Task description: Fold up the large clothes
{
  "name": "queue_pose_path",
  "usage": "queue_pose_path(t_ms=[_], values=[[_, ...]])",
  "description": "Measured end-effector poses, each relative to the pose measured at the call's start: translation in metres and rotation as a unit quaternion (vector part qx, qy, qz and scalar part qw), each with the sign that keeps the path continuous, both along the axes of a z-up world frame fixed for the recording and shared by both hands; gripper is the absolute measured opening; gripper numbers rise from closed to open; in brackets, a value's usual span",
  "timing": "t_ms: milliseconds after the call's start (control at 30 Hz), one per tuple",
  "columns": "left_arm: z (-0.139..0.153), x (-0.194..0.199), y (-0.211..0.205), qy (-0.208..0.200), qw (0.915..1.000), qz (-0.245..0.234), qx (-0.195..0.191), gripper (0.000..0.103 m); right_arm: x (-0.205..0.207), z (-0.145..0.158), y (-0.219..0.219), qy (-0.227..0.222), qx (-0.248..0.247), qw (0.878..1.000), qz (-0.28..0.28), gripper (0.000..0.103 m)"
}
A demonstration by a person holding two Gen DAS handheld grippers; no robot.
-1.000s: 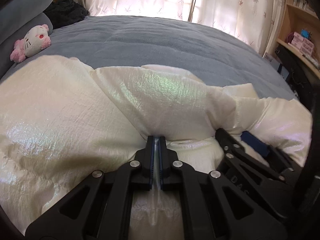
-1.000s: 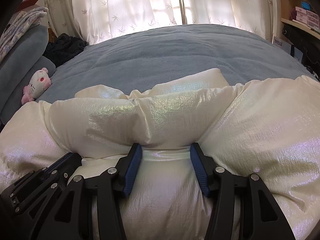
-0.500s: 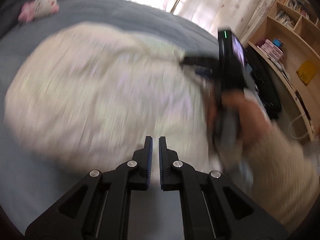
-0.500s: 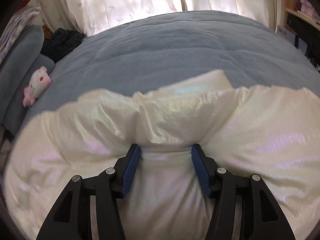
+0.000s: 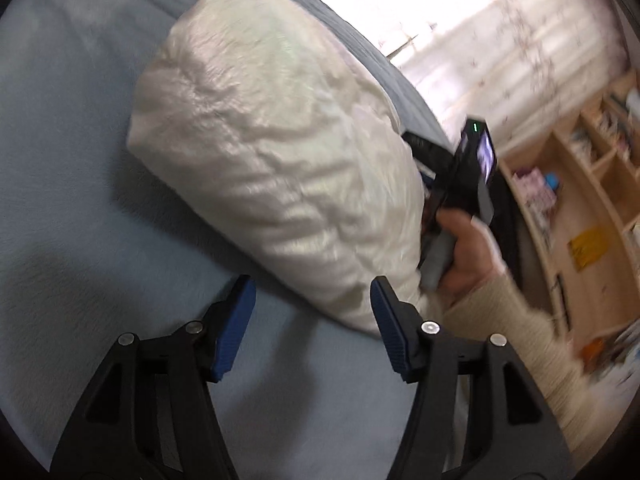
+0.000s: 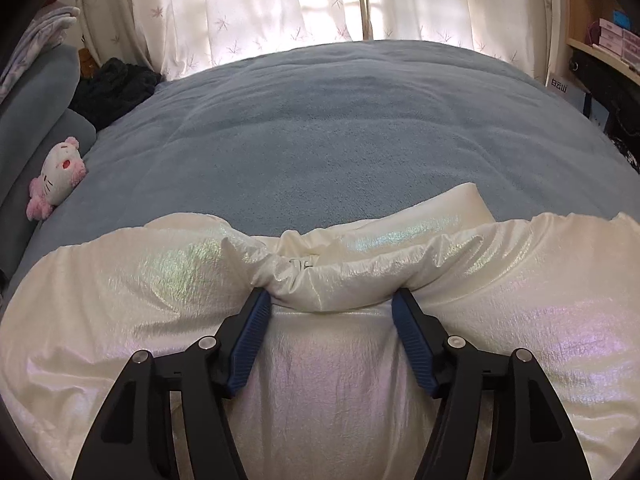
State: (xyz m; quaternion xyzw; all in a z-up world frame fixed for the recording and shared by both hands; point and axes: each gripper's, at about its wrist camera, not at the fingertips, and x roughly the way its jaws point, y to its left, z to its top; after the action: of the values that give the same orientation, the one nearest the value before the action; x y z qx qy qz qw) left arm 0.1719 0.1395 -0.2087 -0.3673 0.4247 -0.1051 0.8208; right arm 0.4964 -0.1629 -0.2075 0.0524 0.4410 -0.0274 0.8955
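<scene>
A puffy, shiny cream jacket [image 5: 272,152] lies bundled on the blue bedcover [image 5: 72,184]. My left gripper [image 5: 313,286] hovers off the bundle's near end over the bedcover. Its jaws are opening, and only the bundle's lower edge reaches between the fingers without touching the pads. In the right wrist view the jacket [image 6: 120,292] fills the foreground. My right gripper [image 6: 332,300] rests on it with jaws opening, and a rolled fold [image 6: 340,280] lies loosely across the tips. A hand [image 5: 464,248] holds the right gripper's handle beside the bundle.
A pink and white plush toy [image 6: 56,180] sits at the bed's left edge by grey pillows [image 6: 36,92] and a dark clothes pile [image 6: 116,88]. Curtains [image 6: 260,4] hang behind the bed. Wooden shelves [image 5: 580,208] stand to the right.
My left gripper let go of the jacket, swung away to the bundle's end while rolling, and went from shut to open. The right gripper's jaws widened slightly on the fold.
</scene>
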Motion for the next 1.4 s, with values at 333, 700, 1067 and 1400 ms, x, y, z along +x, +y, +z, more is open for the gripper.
queue_pose_path(t_ms=[333,700,1067,1400], values=[[-0.008,0.068,0.01,-0.004,0.998,0.024,-0.058,0.057,-0.009,-0.011,-0.011,-0.019,0.038,0.999,0.002,0.065],[0.005,0.094,0.02,-0.068,0.9894,-0.008,-0.128,0.058,-0.012,-0.015,-0.021,-0.031,0.072,0.997,0.001,0.065],[-0.004,0.131,0.034,-0.054,0.9901,0.07,-0.109,0.057,-0.014,-0.016,-0.024,-0.034,0.08,0.996,-0.003,0.065],[0.026,0.137,0.002,-0.088,0.9939,0.063,0.018,0.023,-0.006,0.018,-0.017,0.023,0.071,0.997,0.017,0.034]])
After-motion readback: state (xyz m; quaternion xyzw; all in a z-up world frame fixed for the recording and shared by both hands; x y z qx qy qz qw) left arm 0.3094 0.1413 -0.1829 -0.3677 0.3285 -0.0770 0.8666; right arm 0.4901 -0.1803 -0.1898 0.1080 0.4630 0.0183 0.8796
